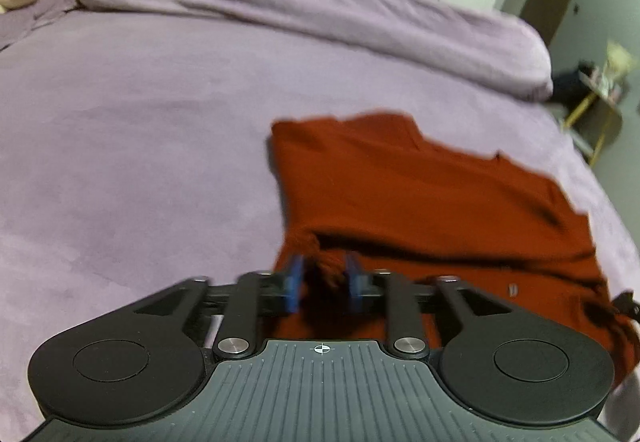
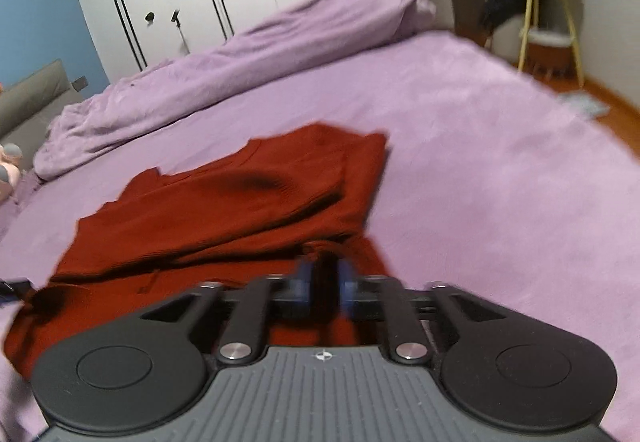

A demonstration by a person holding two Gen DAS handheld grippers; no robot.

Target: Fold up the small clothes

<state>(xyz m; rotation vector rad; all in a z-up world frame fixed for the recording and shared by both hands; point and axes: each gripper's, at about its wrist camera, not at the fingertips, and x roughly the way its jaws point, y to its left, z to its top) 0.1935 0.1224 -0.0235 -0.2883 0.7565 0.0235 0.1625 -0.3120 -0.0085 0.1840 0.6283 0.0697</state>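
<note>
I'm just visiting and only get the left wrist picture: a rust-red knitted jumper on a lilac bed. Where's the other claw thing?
Observer: The right gripper hovers over the rust-red knitted jumper, at its near right corner, with its blue pads apart.
Operator: What's beyond the bed on that side?
Observer: An orange-brown wooden floor.
Operator: Is there any other colour in the room?
Observer: A painted blue wall, at the left of the right wrist picture.

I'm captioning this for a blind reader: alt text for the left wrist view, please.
A rust-red garment lies folded over on a purple bed, its near edge between the parted blue pads of the left gripper. A rolled purple duvet lies behind.
</note>
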